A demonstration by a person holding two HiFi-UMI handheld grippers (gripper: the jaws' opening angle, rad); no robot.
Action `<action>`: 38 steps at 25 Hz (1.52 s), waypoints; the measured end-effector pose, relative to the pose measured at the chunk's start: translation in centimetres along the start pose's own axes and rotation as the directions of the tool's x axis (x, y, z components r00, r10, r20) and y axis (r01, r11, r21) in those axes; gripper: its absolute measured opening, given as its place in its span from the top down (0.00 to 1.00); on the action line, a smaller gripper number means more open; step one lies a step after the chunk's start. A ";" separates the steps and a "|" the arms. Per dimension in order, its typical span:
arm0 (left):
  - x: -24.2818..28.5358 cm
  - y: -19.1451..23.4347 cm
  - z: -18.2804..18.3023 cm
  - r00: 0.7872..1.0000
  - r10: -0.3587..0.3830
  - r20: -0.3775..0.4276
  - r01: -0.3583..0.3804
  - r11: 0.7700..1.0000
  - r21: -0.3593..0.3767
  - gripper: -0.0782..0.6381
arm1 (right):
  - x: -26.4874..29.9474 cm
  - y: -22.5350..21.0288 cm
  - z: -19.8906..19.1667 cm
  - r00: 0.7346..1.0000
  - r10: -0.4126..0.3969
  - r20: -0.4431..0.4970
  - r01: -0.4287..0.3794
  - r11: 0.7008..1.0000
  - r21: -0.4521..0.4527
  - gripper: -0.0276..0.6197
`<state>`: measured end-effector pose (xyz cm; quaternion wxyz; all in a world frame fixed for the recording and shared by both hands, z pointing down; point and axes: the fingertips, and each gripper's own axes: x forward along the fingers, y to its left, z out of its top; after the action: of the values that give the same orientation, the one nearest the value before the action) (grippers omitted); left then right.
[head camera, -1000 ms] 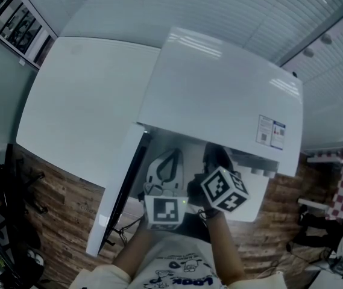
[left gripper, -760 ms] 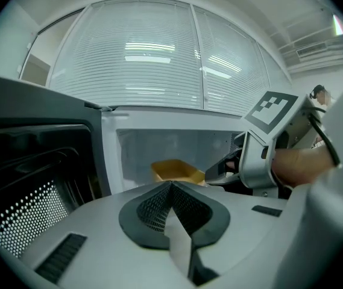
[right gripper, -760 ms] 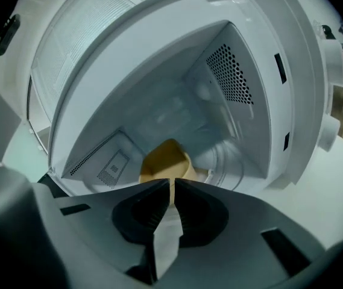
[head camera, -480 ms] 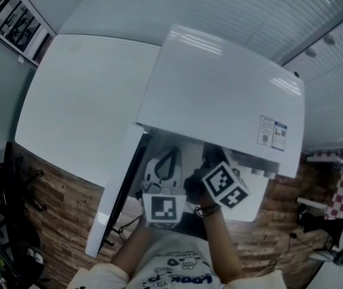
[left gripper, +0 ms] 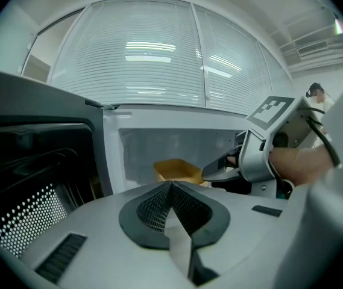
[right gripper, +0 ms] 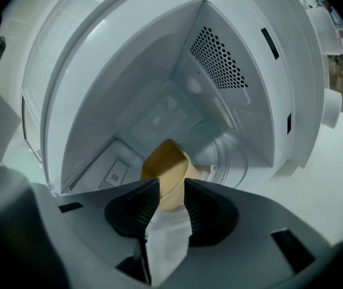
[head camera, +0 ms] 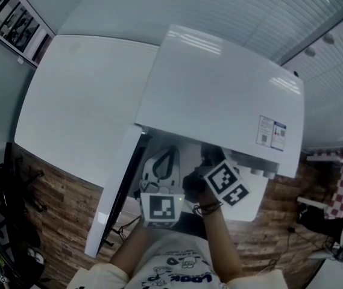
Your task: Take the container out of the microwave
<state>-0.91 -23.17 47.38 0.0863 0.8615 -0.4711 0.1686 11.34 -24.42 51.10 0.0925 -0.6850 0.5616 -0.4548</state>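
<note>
You are at the grasp step: the microwave (head camera: 219, 95) stands with its door (head camera: 114, 191) swung open to the left, and the yellow container (right gripper: 166, 167) sits on the oven floor inside, not yet lifted. Your right gripper (right gripper: 171, 188) reaches into the opening; its jaws have just been opening and now stand spread, with the container's near end showing in the gap between their tips, though the pads do not look to be pressing on it. Your left gripper (left gripper: 171, 184) hangs just outside the opening with its jaws pressed together and nothing in them. Next, I judge, you need to ease the right gripper a little further in so the pads straddle the container's wall, close firmly, then draw it straight out, clear of the door frame, keeping it level
</note>
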 end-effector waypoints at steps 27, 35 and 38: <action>-0.1 0.4 0.2 1.000 0.015 -0.002 -0.015 1.000 0.006 0.84 | 2.7 -1.5 0.2 0.995 -0.097 -0.021 0.097 0.995 0.033 0.72; -0.3 0.3 0.2 1.000 0.017 0.004 -0.017 1.000 0.010 0.84 | 1.7 -1.9 0.1 0.992 -0.120 -0.024 0.121 0.992 0.022 0.74; -0.3 0.1 0.3 1.000 0.017 0.011 -0.017 1.000 0.006 0.84 | 1.2 -2.1 0.1 0.992 -0.123 -0.027 0.124 0.992 0.020 0.76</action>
<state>-1.08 -23.07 46.97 0.0796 0.8586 -0.4784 0.1663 12.78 -24.76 53.03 0.0644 -0.7115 0.5143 -0.4745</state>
